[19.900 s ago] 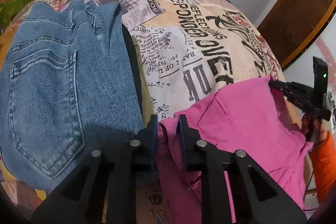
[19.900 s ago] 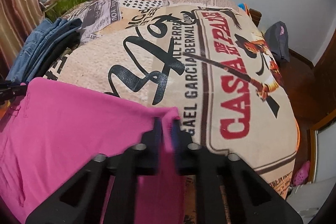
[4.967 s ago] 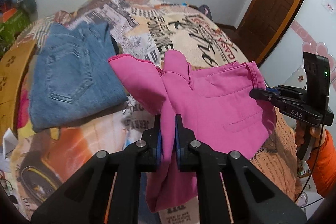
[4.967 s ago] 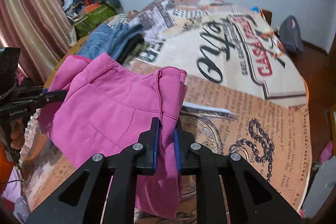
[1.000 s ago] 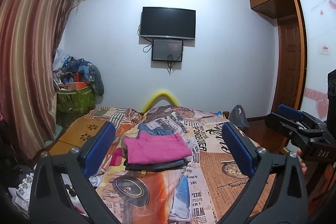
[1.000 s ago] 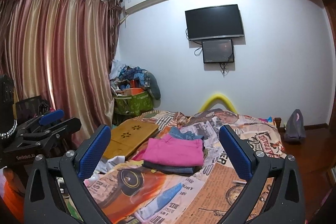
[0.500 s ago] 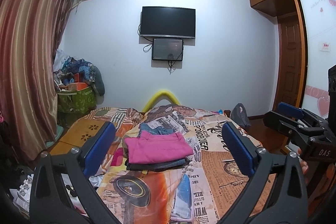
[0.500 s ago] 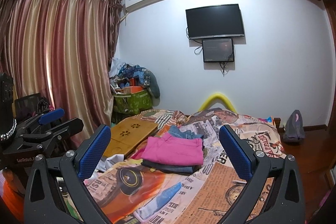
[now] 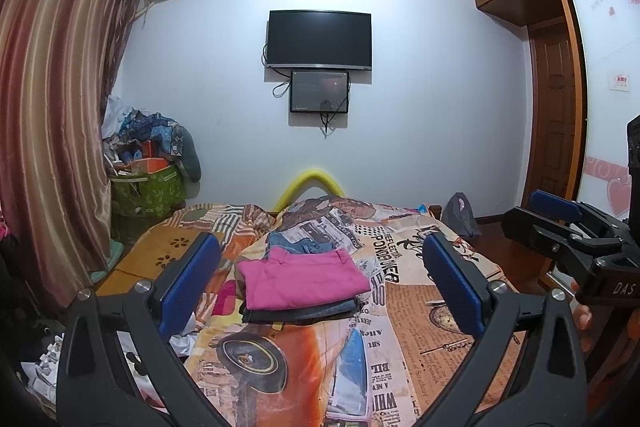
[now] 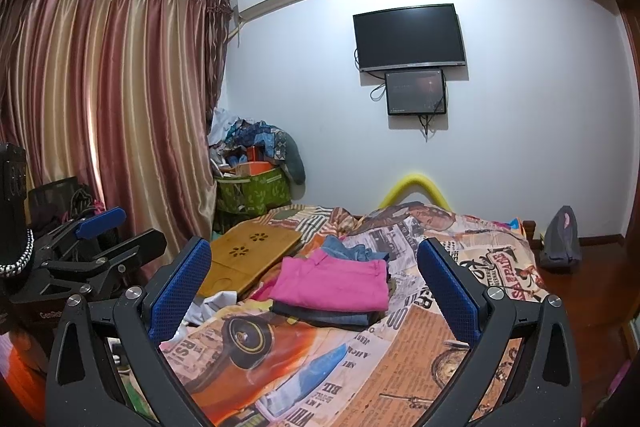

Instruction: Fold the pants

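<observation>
The pink pants lie folded in a flat rectangle on top of a stack of folded jeans on the bed; they also show in the right wrist view. My left gripper is open wide and empty, held well back from the stack. My right gripper is open wide and empty too, equally far back. The right gripper also shows at the right edge of the left wrist view, and the left gripper at the left edge of the right wrist view.
The bed has a printed newspaper-pattern cover. A wooden lap tray lies left of the stack. A green basket of clothes stands by the curtain. A grey bag sits on the floor near the door.
Earlier both grippers were shut on the pink pants while folding them. Now both are open and pulled back, and the pants rest folded on the jeans. Almost nothing moved in the last second.
</observation>
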